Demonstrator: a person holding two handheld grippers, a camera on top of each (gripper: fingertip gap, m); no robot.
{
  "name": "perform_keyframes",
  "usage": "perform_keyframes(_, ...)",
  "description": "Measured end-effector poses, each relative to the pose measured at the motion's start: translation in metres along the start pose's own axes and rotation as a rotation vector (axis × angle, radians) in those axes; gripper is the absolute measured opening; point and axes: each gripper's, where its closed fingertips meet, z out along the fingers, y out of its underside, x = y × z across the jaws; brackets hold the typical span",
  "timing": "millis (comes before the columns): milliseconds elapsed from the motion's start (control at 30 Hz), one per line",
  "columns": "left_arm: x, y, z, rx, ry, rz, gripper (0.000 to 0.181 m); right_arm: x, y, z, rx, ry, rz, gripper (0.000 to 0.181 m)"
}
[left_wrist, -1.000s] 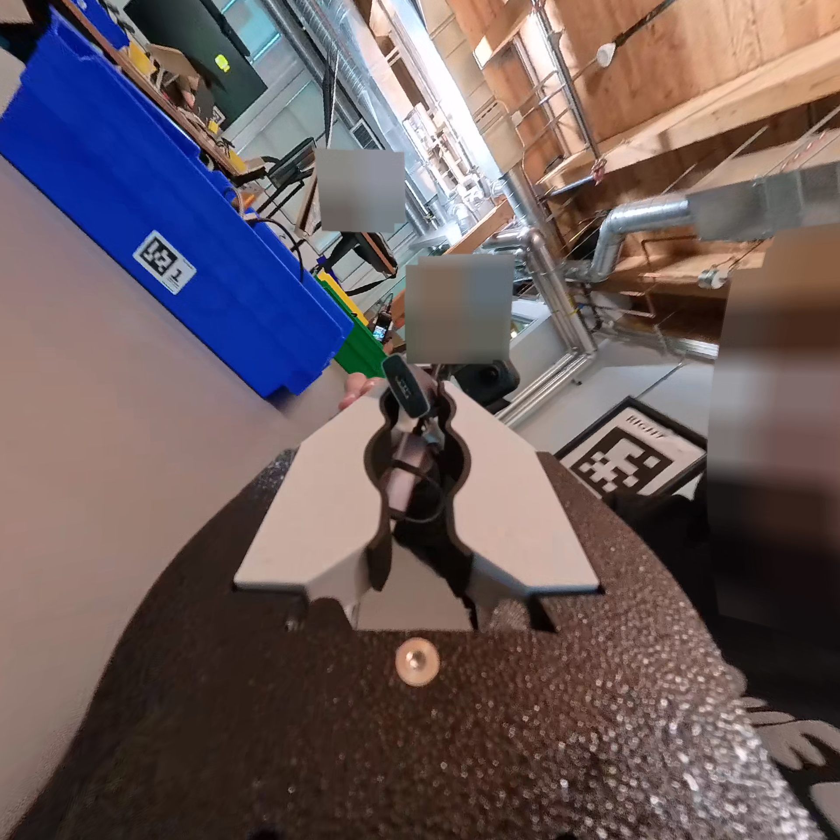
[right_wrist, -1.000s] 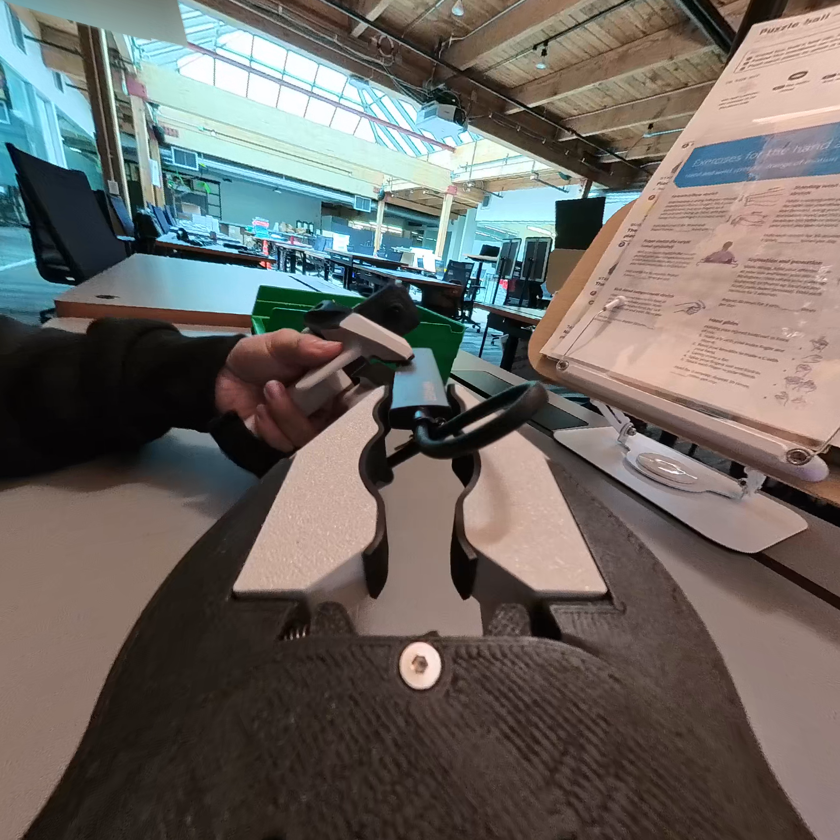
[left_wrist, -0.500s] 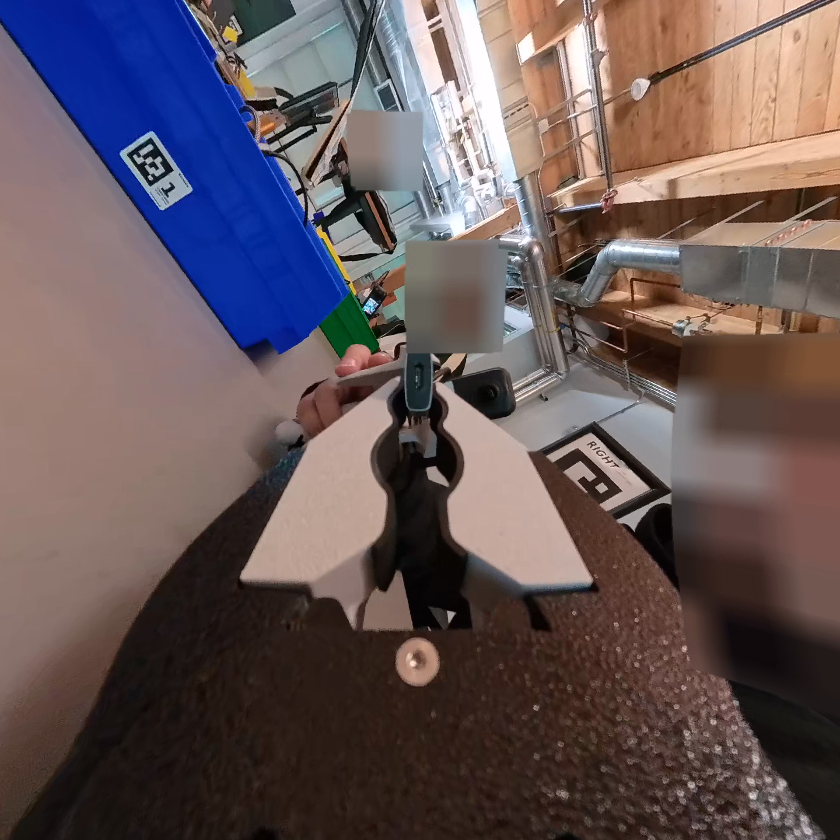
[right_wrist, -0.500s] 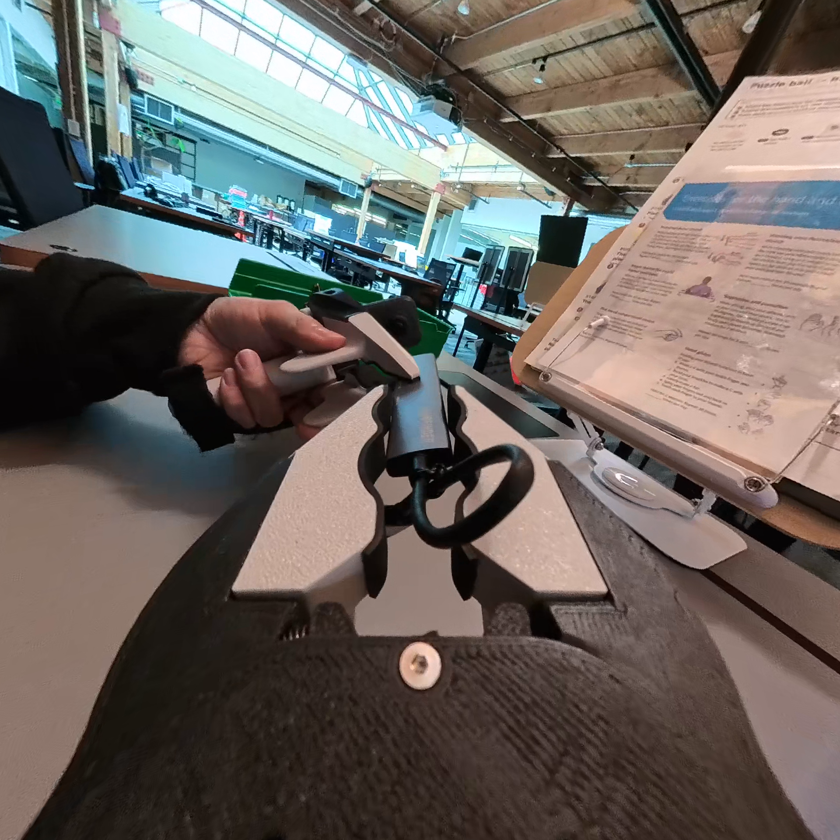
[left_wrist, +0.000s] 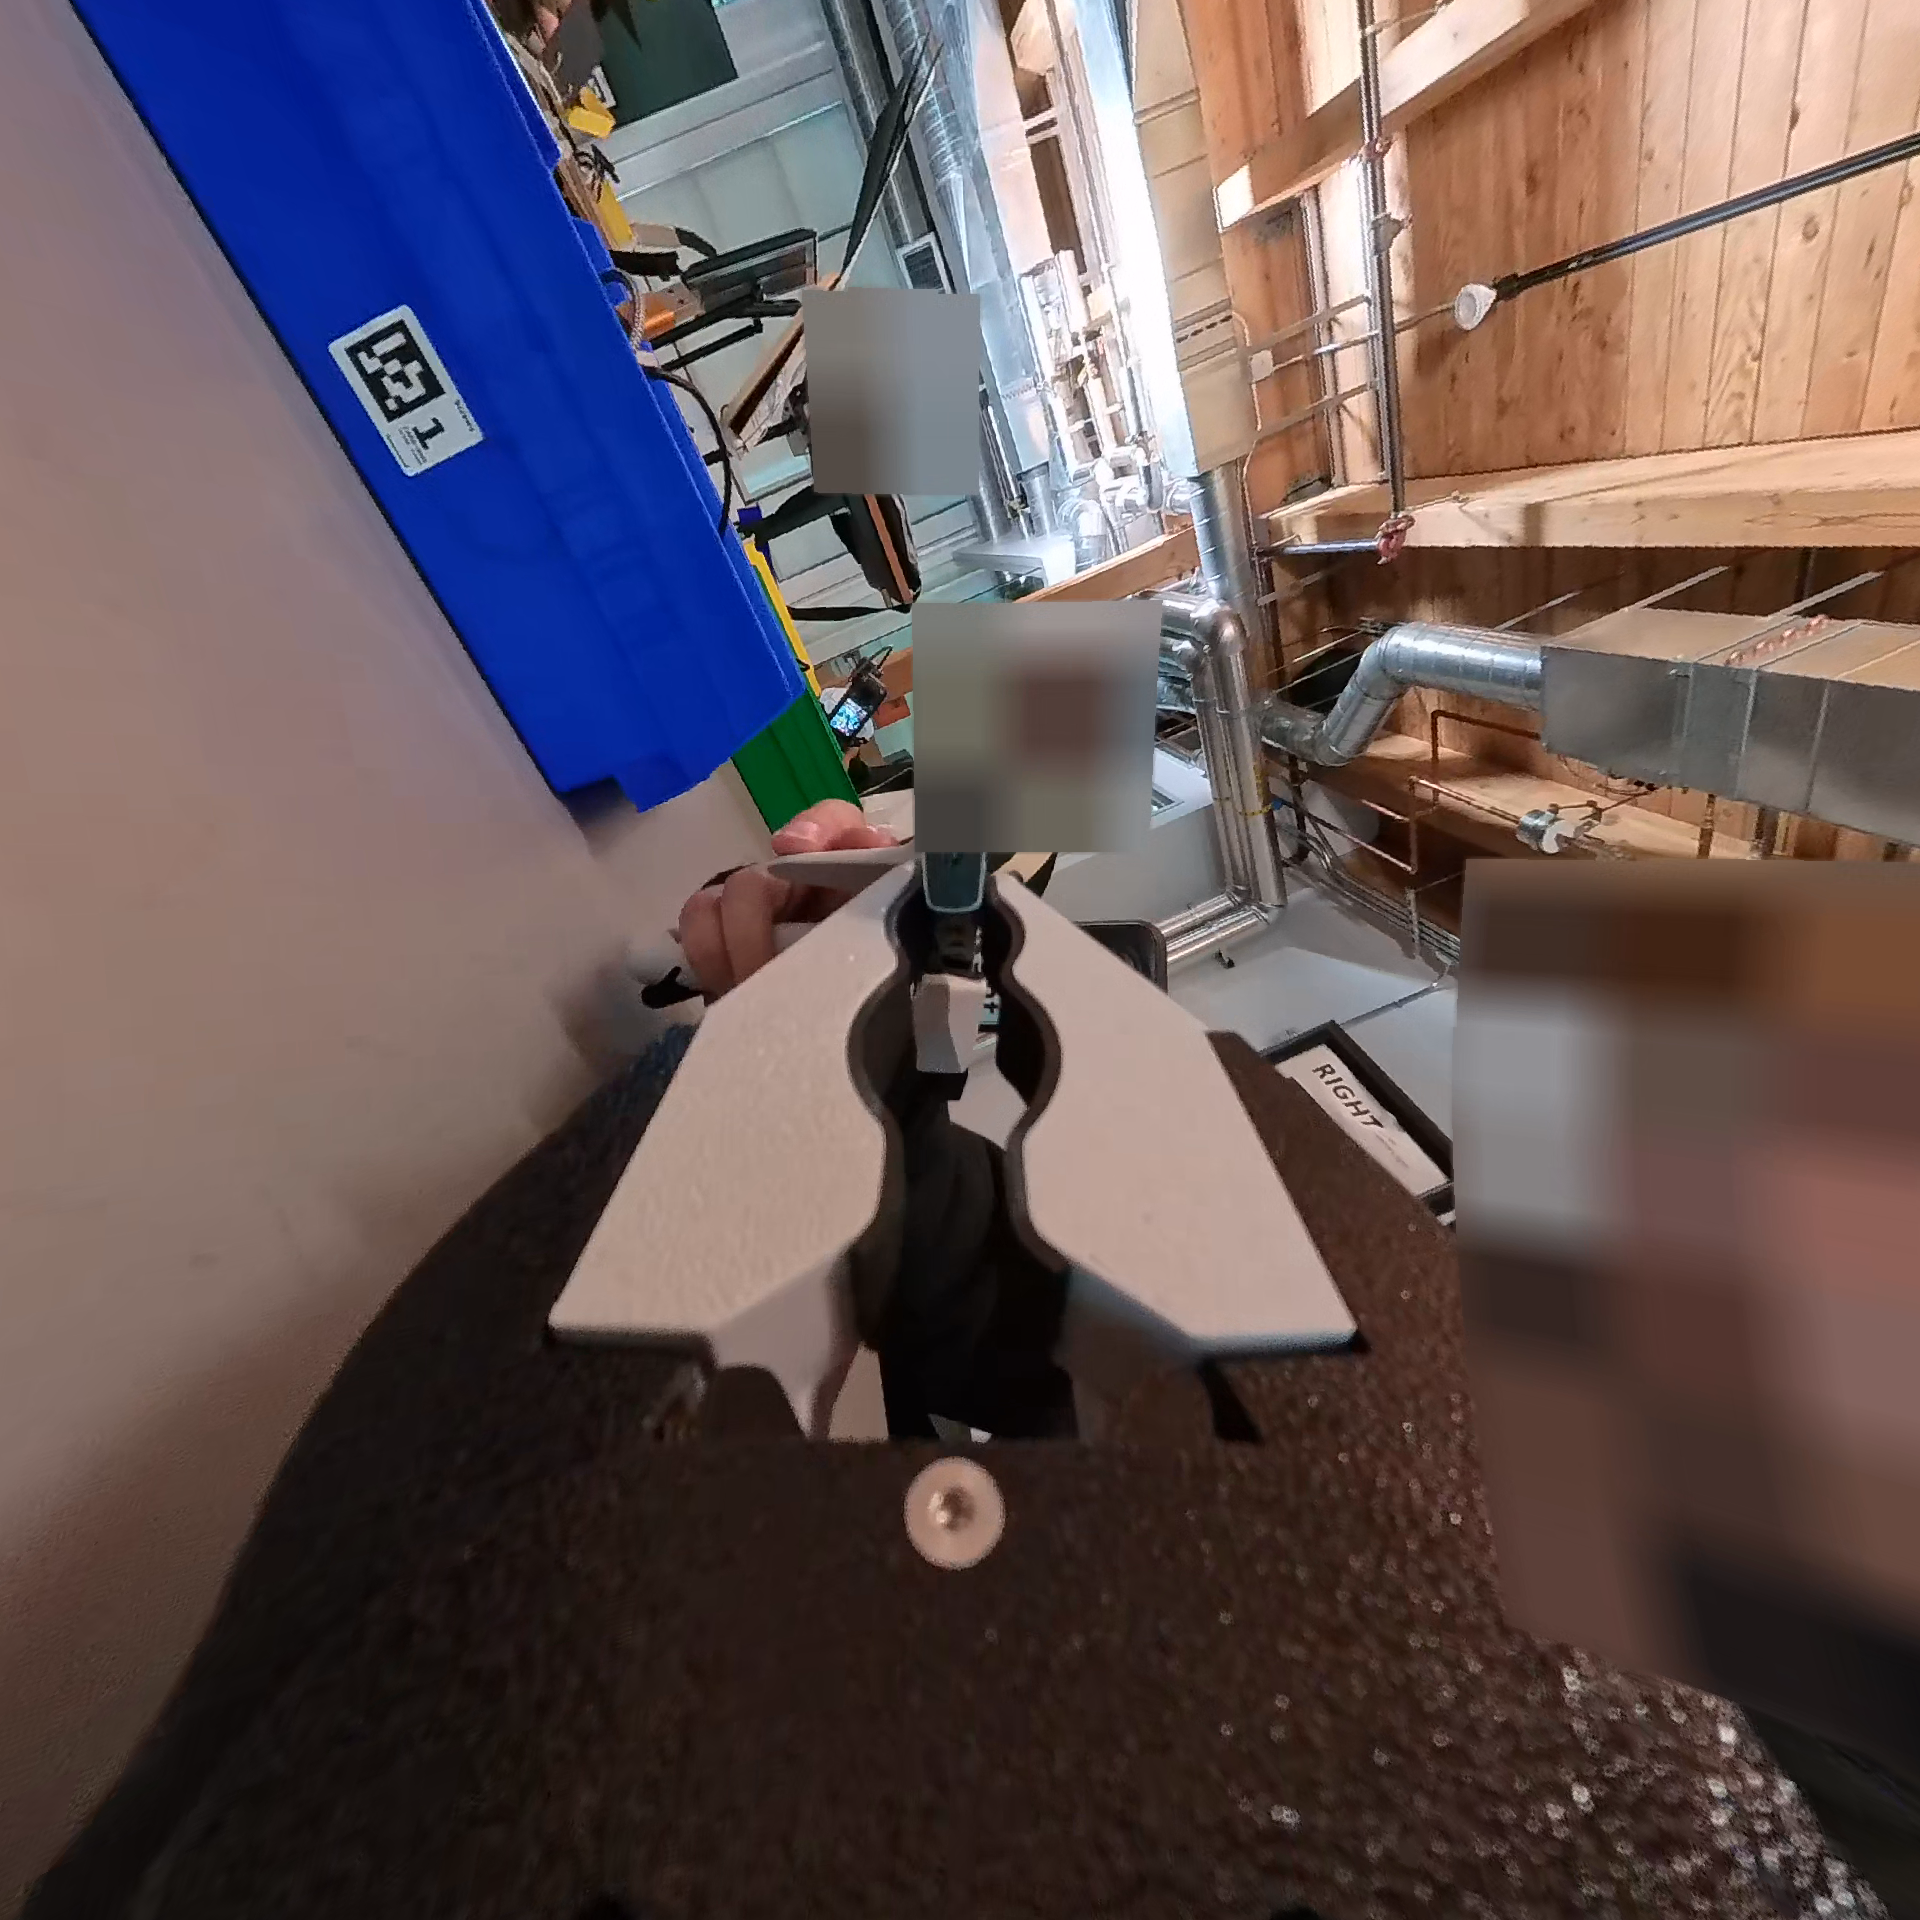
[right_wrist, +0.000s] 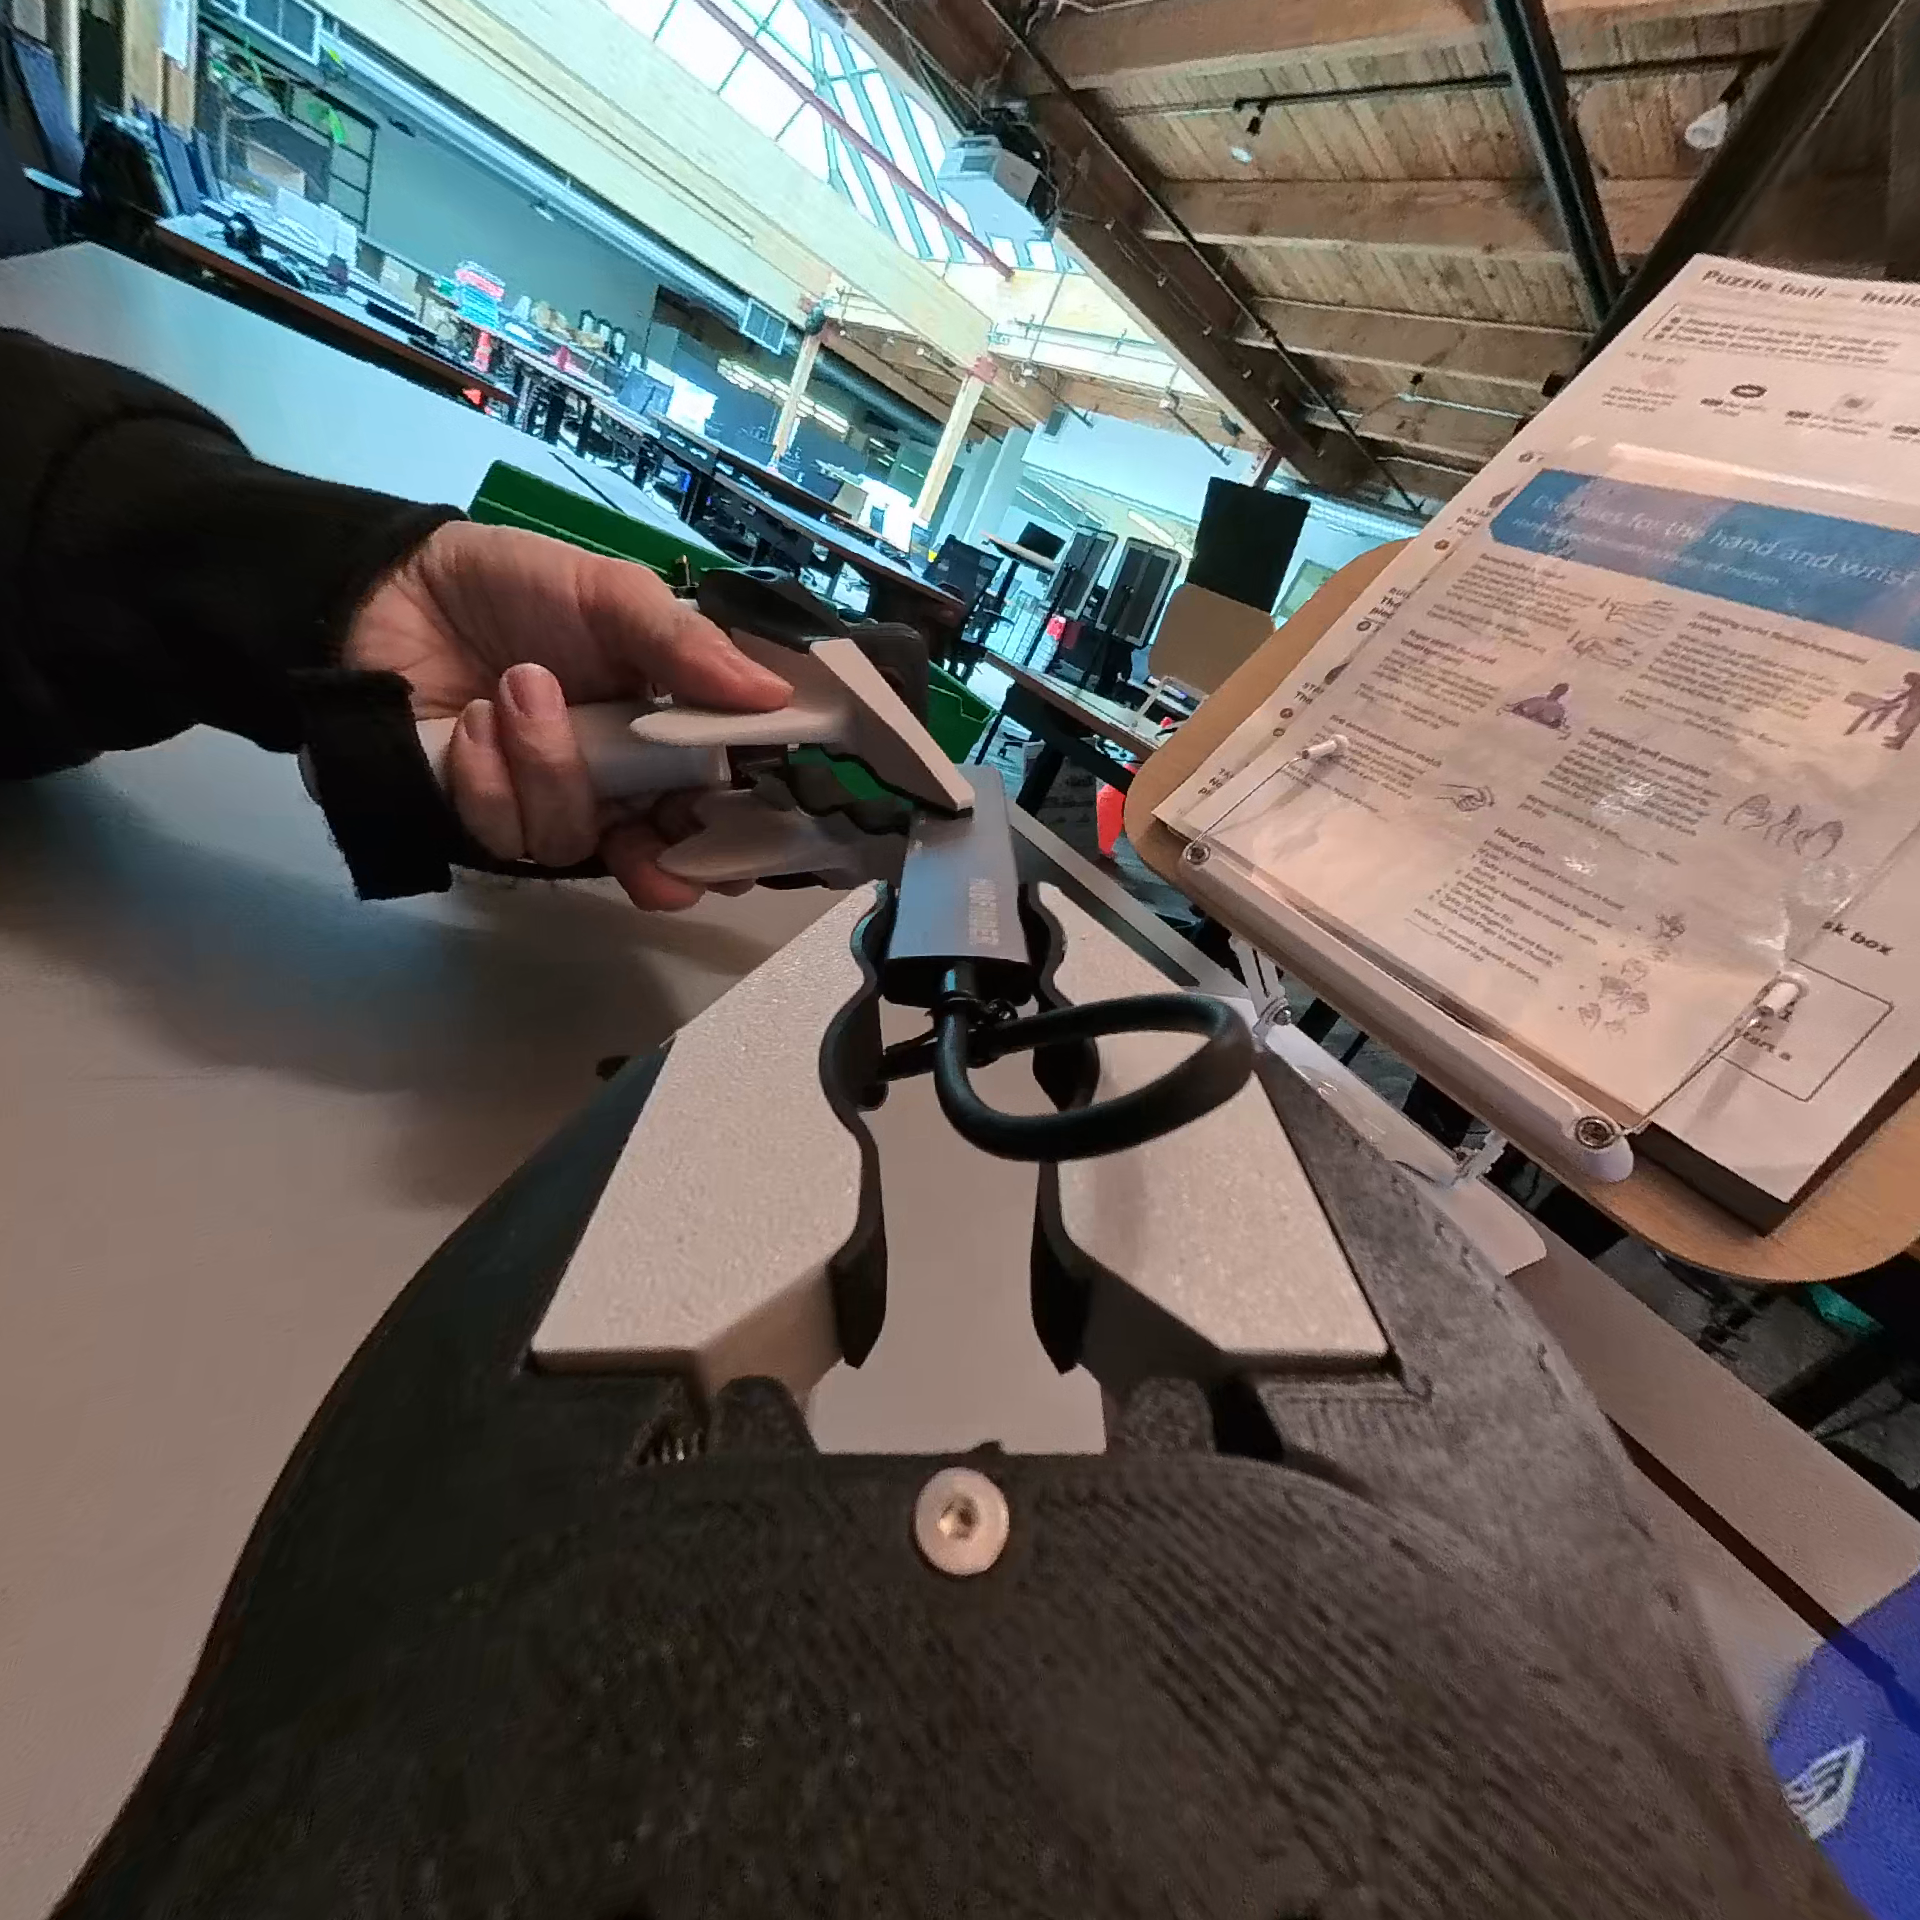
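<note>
- Adapter (right_wrist: 961, 894): slim dark grey bar, held in the air above the tabletop (right_wrist: 208, 1039). In the right wrist view its long axis runs from 6 towards 12 o'clock, leaning slightly to 1. The far end points away from the right tool, straight at the left tool.
- Cable loop (right_wrist: 1101, 1070): short black lead. It leaves the adapter's near end and curls out to 3 o'clock over the right-hand finger, then back.
- Right tool (right_wrist: 956, 914): clenched on the adapter. The fingertips press its two narrow sides close to the near end, and only the bar's width separates them.
- Left tool (right_wrist: 925, 821): enters from 10 o'clock in the right wrist view, carried by a hand (right_wrist: 540, 665) in a black sleeve. One finger lies on the adapter's far end from above and the other sits beneath it.
- Left tool, own view (left_wrist: 951, 904): the fingers are almost together, with the adapter (left_wrist: 951, 883) seen end-on at 12 o'clock between the tips. By the look of it the tool is pinching that end.
- Surroundings: a document stand (right_wrist: 1558, 779) at 2 o'clock in the right wrist view, and a blue bin (left_wrist: 468, 364) at 10 o'clock in the left wrist view. Both stand well apart from the tools.
</note>
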Motion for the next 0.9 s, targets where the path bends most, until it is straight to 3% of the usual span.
perform_keyframes(200, -0.003, -0.003, 0.0, 0.026, 0.005, -0.022, 0.006, 0.001, 0.001, 0.002, -0.014, 0.045, -0.051, 0.022)
perform_keyframes(333, -0.005, -0.01, 0.0, 0.064, -0.027, 0.048, 0.008, 0.005, 0.006, 0.007, -0.07, 0.064, 0.074, 0.023)
perform_keyframes(400, -0.008, -0.015, -0.001, 0.07, -0.121, 0.184, 0.013, 0.008, 0.006, 0.009, -0.045, 0.05, 0.213, 0.023)
perform_keyframes(500, -0.001, -0.028, -0.009, 0.072, -0.361, 0.531, 0.023, 0.021, 0.003, 0.005, 0.031, 0.051, 0.415, 0.023)
perform_keyframes(633, 0.05, -0.043, -0.032, 0.129, -0.657, 1.002, 0.037, 0.035, 0.009, -0.004, 0.071, 0.077, 0.547, 0.023)
perform_keyframes(767, 0.089, -0.052, -0.102, 0.184, -0.973, 1.184, 0.033, 0.037, 0.01, -0.006, 0.065, 0.101, 0.529, 0.023)
perform_keyframes(900, 0.087, -0.083, -0.245, 0.028, -1.503, 1.139, 0.028, 0.036, 0.01, -0.004, 0.062, 0.095, 0.52, 0.023)
